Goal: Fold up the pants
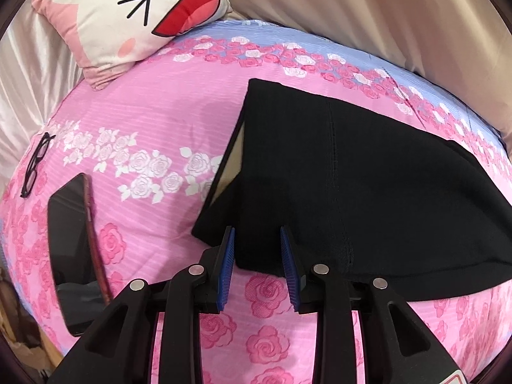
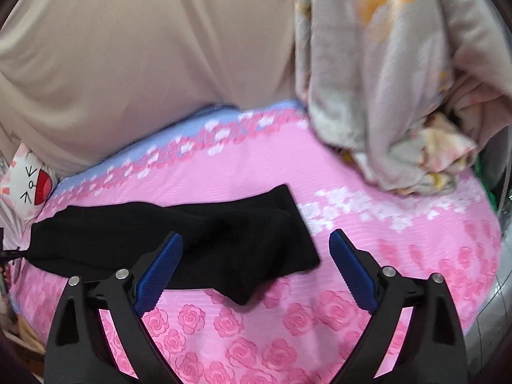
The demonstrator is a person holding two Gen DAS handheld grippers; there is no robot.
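In the left wrist view the black pants [image 1: 368, 185] run off the right edge, and the left claw's [image 1: 257, 268] fingers cover part of their near hem. The phone [image 1: 72, 252] has its lower corner behind the claw's frame. The cartoon pillow [image 1: 128, 16] is cut by the top edge. The right wrist view is motion-blurred: the flowered blanket [image 2: 384, 80] and bedsheet [image 2: 256, 336] prints smear, and the pillow [image 2: 28, 185] is cropped at left.
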